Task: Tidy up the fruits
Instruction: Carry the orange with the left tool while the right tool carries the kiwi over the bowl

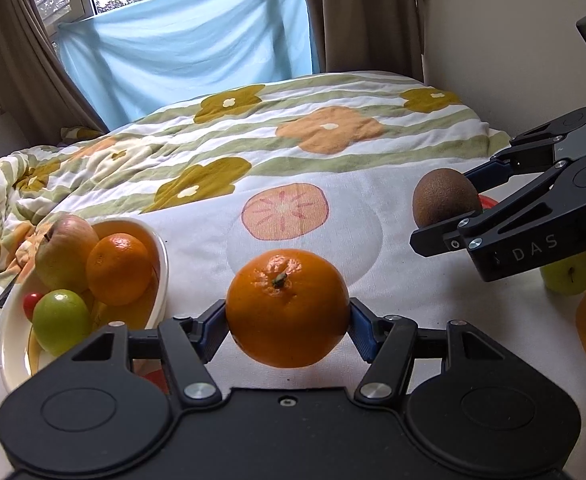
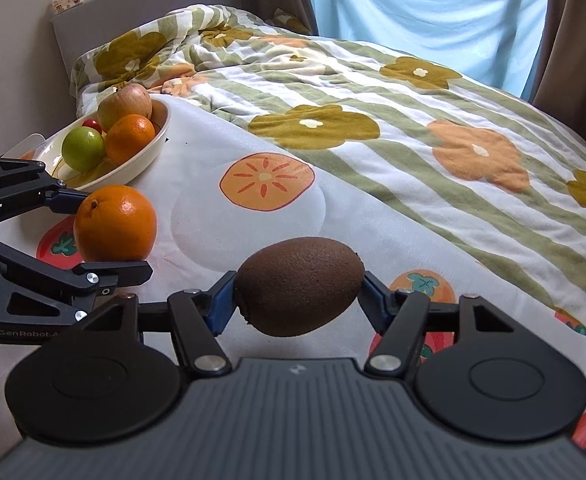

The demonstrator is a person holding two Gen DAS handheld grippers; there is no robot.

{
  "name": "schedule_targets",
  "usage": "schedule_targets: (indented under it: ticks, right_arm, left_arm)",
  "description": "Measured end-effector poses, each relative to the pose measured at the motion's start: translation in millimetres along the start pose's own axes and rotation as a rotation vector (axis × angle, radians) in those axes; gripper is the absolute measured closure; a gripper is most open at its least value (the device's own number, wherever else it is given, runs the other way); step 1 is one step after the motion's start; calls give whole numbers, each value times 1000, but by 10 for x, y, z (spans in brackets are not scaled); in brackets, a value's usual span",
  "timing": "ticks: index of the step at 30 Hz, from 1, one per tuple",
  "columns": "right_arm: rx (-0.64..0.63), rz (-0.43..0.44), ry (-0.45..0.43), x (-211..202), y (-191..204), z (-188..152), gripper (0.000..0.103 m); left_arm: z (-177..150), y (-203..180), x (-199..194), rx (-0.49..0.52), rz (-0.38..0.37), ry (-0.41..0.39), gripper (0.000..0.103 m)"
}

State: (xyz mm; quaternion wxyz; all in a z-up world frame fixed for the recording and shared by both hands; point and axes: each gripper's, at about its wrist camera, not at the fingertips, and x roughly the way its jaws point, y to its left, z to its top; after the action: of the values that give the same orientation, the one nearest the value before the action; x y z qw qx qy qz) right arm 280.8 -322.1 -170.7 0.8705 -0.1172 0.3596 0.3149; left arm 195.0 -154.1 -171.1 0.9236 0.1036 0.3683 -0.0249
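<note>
My left gripper (image 1: pixel 289 320) is shut on a large orange (image 1: pixel 287 307) and holds it above the bed, just right of a cream bowl (image 1: pixel 164 256). The bowl holds an apple (image 1: pixel 65 251), a small orange (image 1: pixel 119 269), a green fruit (image 1: pixel 61 321) and a cherry tomato (image 1: pixel 32 302). My right gripper (image 2: pixel 299 300) is shut on a brown kiwi (image 2: pixel 300 285) and holds it above the bed. In the left wrist view it is at the right with the kiwi (image 1: pixel 445 196). In the right wrist view the left gripper (image 2: pixel 105 236), its orange (image 2: pixel 115 223) and the bowl (image 2: pixel 149 156) are at the left.
A flower-patterned quilt (image 1: pixel 313 136) covers the bed, bunched up behind the bowl. A green apple (image 1: pixel 569 276) lies on the bed under the right gripper. A blue cloth (image 1: pixel 189 52) and brown curtains hang at the window behind. A wall stands at the right.
</note>
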Motion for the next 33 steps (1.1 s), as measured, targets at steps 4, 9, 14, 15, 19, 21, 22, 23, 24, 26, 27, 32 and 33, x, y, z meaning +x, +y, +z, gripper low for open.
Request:
schedule_targets:
  ticks: [4,9,14,15,19,21,22,23,24,26,27,32,33]
  right_arm:
    - [-6,-9,-14,-129,77,64,24]
    - [-14,-15,-36,-346,217,166,24]
    - [-5,-12,-54,-532,369,298,24]
    - [-3,-9,-58,-565,407,327,24]
    - [-7,0,-76,-667,579,449,24]
    - [-11,7,-86,-696,694,534,24]
    - [-12,9,-90,-701,744,571,24]
    - [-10,12,-94,-698,806,620,24]
    - [-7,16,-96,-690,857,660,24]
    - [-5,26,-99,-655,980,746,24]
    - [-5,28,-99,-635,1042,782,24]
    - [9,36,-92,-460,1329,954,24]
    - [13,36,-90,-424,1378,986,24]
  left_arm:
    - [33,48,-198,-24,-3,-34,36]
    - [82,156,-473,-44,15,-65,37]
    - [126,347,-741,-57,49,-89,37]
    - [134,398,-795,-57,61,-95,37]
    - [152,607,-971,-64,95,-112,37]
    - [146,725,-1047,-63,110,-119,37]
    - [144,789,-1074,-61,116,-120,37]
    - [138,850,-1098,-59,121,-119,37]
    - [132,922,-1116,-60,125,-117,36]
    - [114,1055,-1135,-60,128,-112,36]
    - [101,1136,-1134,-58,130,-108,37]
    - [31,1485,-1092,-47,128,-87,37]
    - [20,1547,-1074,-45,126,-82,37]
